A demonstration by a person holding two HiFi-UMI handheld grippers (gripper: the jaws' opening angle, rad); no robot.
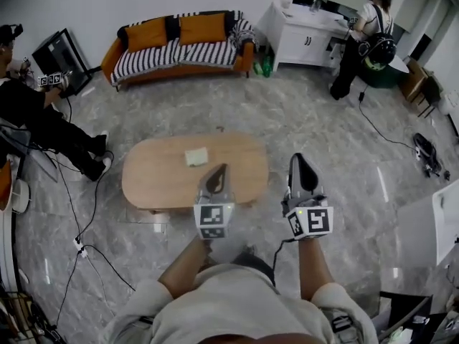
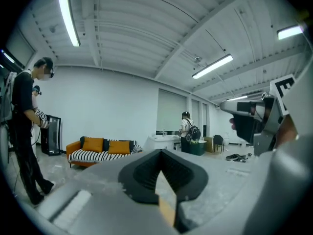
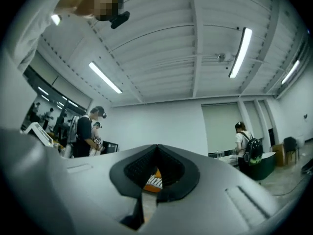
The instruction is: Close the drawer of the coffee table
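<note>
The oval wooden coffee table (image 1: 161, 181) stands on the grey floor ahead of me, with a small pale pad (image 1: 196, 156) on its top. No open drawer shows from above. My left gripper (image 1: 217, 169) hangs in the air over the table's near right edge, jaws shut and empty. My right gripper (image 1: 297, 158) is held up beside the table's right end, also shut on nothing. In the left gripper view the left gripper (image 2: 160, 153) points level across the room, with the right gripper's body (image 2: 254, 119) at the right. In the right gripper view the right gripper (image 3: 156, 148) points slightly upward toward the far wall.
An orange sofa (image 1: 179, 45) with a striped cover stands against the back wall. A white cabinet (image 1: 301, 38) and a standing person (image 1: 366, 34) are at the back right. Another person (image 1: 36, 117) sits at the left. Cables (image 1: 79, 242) trail over the floor at the left, and a black bag (image 1: 428, 156) lies at the right.
</note>
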